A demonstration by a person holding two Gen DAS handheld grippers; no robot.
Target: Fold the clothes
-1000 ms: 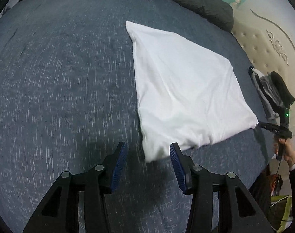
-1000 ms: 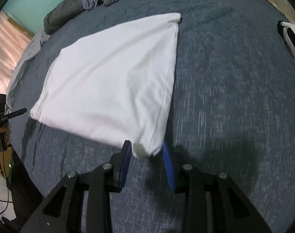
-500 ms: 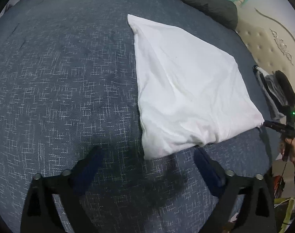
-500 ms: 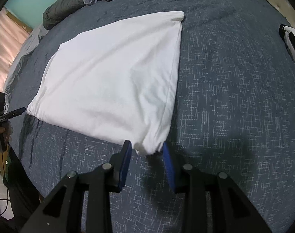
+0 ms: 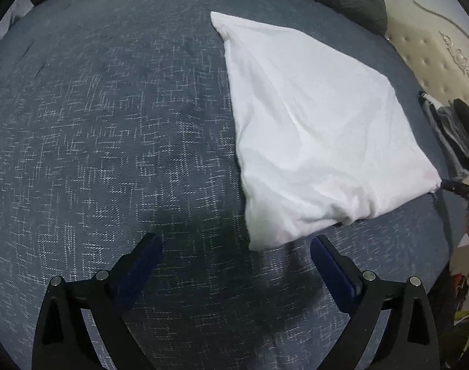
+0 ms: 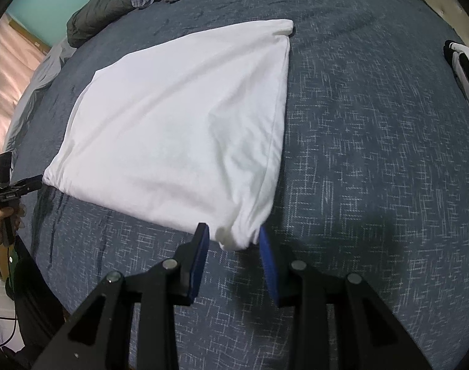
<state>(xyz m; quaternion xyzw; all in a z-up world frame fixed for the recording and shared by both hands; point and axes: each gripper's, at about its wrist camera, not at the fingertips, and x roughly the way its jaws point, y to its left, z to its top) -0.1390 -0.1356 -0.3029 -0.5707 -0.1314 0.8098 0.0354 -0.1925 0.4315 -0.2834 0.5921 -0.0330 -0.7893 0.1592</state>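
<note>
On the dark blue bed point(image 5: 117, 129), the white garment point(image 5: 314, 135) lies flat, already doubled into a rough four-sided panel, with its near edge running crosswise between your two hands and its long side stretching away from you toward the rumpled grey bedding point(image 6: 108, 15) at the far end. Your left tool point(image 5: 236, 251) hangs over the near left corner with its jaws spread wide — nothing between the pads, the corner lying on the bed just ahead of them and a little toward the right-hand finger. Your right tool point(image 6: 233, 240) sits at the opposite near corner, its jaws half-drawn around the bunched tip of cloth; the blue pads flank the fabric closely, but from this angle you cannot tell whether they truly pinch it.

The coming move looks to turn on that near edge: each corner lies straight ahead of its own tool, so both hands are equally placed, and a fold would likely carry the near edge up and away along the garment's length.

The cloth reads as soft, thin cotton — smooth across the middle, with a shallow diagonal crease and a puffed, slightly rolled hem along the near side. A small stack of dark and striped clothes point(image 5: 450, 129) rests by the padded headboard point(image 5: 432, 49), well apart from the work.
</note>
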